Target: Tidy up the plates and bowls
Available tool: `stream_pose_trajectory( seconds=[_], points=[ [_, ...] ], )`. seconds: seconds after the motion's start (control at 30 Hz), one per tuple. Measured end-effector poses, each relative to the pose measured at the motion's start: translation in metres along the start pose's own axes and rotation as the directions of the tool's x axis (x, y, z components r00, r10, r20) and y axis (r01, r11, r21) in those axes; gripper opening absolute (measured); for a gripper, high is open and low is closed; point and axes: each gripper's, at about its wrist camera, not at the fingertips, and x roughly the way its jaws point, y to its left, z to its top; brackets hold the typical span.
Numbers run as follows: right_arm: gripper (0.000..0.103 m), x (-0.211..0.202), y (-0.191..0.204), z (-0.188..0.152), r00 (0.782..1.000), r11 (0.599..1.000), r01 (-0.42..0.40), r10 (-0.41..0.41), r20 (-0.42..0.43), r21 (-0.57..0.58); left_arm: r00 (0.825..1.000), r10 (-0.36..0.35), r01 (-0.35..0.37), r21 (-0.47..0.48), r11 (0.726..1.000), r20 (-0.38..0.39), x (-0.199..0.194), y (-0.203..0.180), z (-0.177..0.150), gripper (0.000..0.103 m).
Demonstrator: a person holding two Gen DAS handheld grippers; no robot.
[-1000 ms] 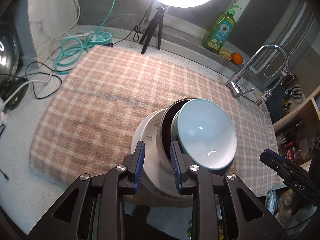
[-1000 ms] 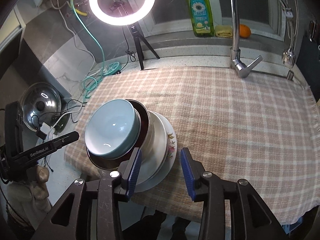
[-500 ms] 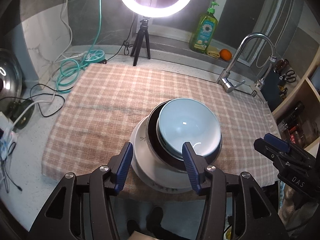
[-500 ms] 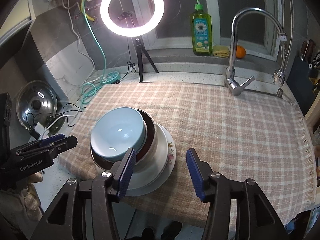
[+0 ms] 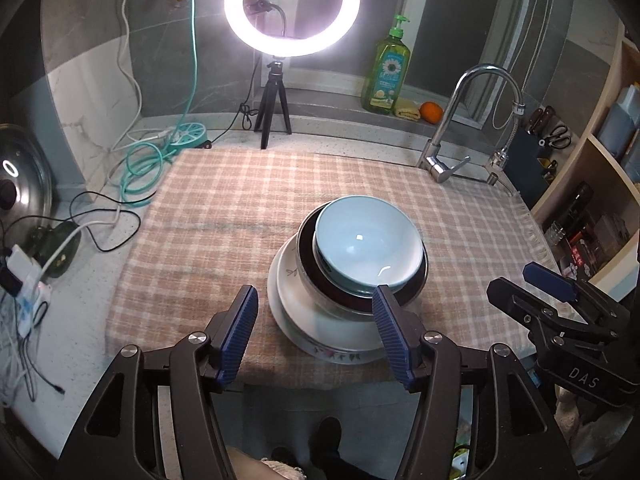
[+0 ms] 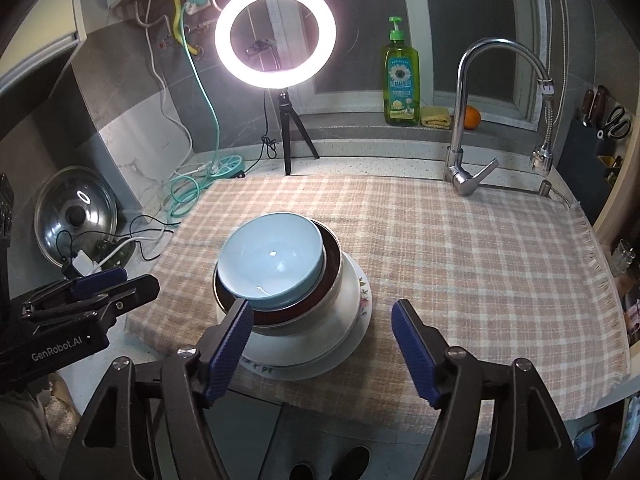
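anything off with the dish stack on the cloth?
Yes. The light blue bowl sits tilted and off-centre in the dark-lined bowl, its rim riding high on the side toward the ring light. The stack rests close to the near edge of the checked cloth. Nothing looks spilled or broken.

I see a dim kitchen, lit mostly by the ring light [image 5: 291, 7] at the back, which is overexposed and has a soft halo. Below it, the cloth [image 5: 240, 200] is sharp and evenly bright. Small glare spots sit in the bowl [image 6: 272, 258]. The fisheye bends the edges, and the corners are black.
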Motion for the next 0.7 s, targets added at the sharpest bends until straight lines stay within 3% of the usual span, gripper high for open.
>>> stream_pose_trajectory(
  seconds=[0.23,0.7],
  points=[
    [0.077,-0.009,0.002,-0.002,1.000,1.000,0.020,-0.020,0.022,0.021,1.000,-0.008,0.007,0.023,1.000,0.023,-0.010,-0.001,-0.001,0.061],
    [0.079,-0.012,0.004,-0.003,0.999,0.999,0.038,-0.038,0.028,0.021,0.999,-0.012,0.011,0.031,0.999,0.033,-0.013,0.000,-0.001,0.062]
  ],
)
